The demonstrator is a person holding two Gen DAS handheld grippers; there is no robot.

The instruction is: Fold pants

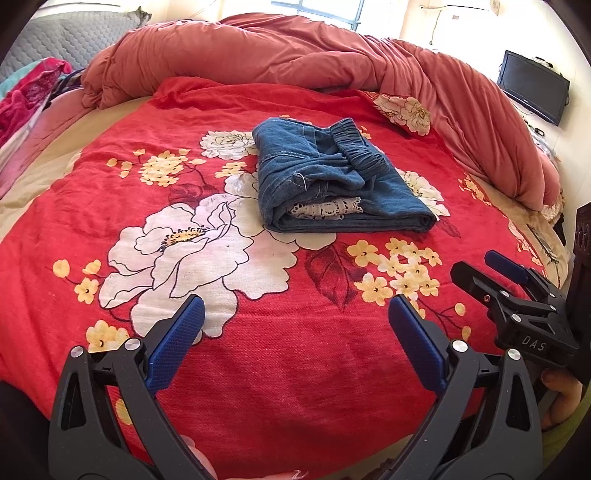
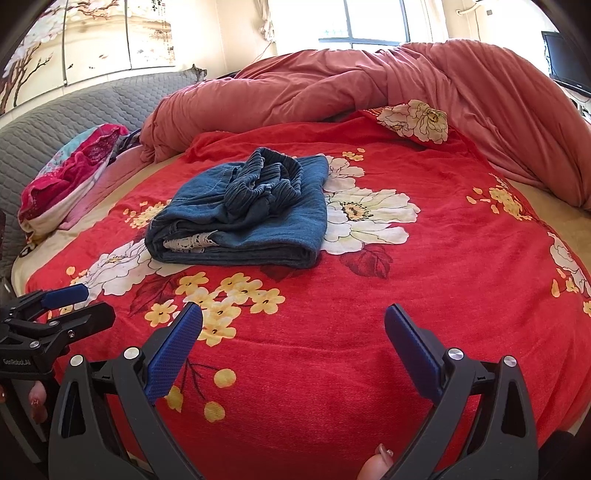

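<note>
Two blue fingers of the left gripper [image 1: 295, 314] stick out close to us, spread wide apart with nothing between them. They hang over the red blanket [image 1: 295, 369] with big white and yellow flowers on it. Off to the side sits the right gripper [image 1: 491, 271], and in the left wrist view we see only its side. From its own camera, the right gripper [image 2: 293, 325] has its fingers spread wide too, and it holds nothing. The left gripper [image 2: 70, 301] peeks in at the edge of that view, low over the blanket.

Farther back on the blanket lie the blue jeans [image 1: 340, 177]. They are folded into a thick, chunky bundle. The stretchy waistband [image 1: 360, 147] sits bunched up on top. A bit of white lace [image 1: 325, 209] pokes out of the front of the bundle, between the layers. The jeans rest on a big white flower, well apart from both grippers. In the right wrist view the jeans [image 2: 240, 218] look a little messy on top.

Behind the jeans, a puffy pink quilt [image 1: 295, 59] is pushed back in a long heap across the bed. A gray padded headboard [image 2: 55, 122] stands on one side, with a bright pink and blue pillow [image 2: 70, 177] beside it. A dark TV [image 1: 532, 86] hangs on the wall on the other side. A window [image 2: 373, 22] lets in sunlight.
</note>
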